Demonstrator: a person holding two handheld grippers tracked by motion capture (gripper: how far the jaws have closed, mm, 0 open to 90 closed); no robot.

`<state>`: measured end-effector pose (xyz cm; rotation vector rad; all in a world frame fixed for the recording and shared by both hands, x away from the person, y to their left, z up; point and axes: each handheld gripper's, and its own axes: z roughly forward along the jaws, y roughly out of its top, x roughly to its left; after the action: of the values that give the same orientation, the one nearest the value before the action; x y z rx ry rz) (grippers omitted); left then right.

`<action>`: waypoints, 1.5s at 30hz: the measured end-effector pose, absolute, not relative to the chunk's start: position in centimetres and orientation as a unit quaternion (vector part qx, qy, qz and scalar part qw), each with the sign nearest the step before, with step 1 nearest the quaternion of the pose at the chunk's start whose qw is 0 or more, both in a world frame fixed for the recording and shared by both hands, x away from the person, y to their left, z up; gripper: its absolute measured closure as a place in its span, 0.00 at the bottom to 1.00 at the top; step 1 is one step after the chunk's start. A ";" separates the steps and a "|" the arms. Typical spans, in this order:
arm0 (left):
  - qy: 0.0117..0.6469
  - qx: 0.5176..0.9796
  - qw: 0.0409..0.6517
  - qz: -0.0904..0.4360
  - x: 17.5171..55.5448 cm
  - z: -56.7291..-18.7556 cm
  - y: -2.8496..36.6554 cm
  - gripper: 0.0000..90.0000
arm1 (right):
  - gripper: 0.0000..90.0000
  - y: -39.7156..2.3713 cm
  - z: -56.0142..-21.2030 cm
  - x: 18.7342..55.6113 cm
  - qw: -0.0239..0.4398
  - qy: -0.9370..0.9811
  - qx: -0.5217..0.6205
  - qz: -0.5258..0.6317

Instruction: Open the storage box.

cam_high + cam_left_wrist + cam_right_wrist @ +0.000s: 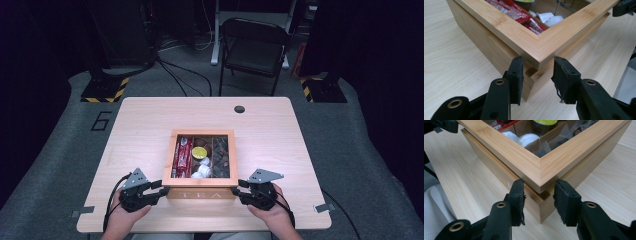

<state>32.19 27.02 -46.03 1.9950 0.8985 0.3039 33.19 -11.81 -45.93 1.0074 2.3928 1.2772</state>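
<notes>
Left gripper (161, 189): jaws parted, straddling the near left corner of the box (172, 150), one jaw on each side of the lid corner; whether the pads touch wood cannot be told. Right gripper (241, 189): likewise parted, straddling the near right corner. One hand behind each gripper.

Box: one, pale bamboo, square, with a framed window lid (541, 42) whose near corners overhang the base. "TEA" lettered on the front face. It sits nearer the tabletop's (140, 120) front edge, midway between the side edges.

Contents, seen through the lid: red packets (182, 155) in the left compartment; one yellow-topped cup (199, 152) and white cups (201, 170) in the middle; dark sachets (221, 157) on the right. Exact counts cannot be told.
</notes>
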 end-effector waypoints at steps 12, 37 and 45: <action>0.365 0.800 0.456 0.137 32.9 -44.1 26.7 0.62 | 0.66 -12.0 -43.9 33.7 0.120 0.814 0.347 0.450; 0.381 0.788 0.467 0.128 35.7 -40.0 27.0 0.61 | 0.64 -12.4 -39.2 36.1 0.124 0.810 0.339 0.463; 0.384 0.784 0.470 0.129 36.0 -39.3 27.0 0.61 | 0.64 -12.4 -38.5 36.7 0.124 0.809 0.341 0.462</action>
<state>36.00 27.05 -39.26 1.9207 0.9408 0.3172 36.65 -12.40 -38.53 0.9937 2.3593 1.3486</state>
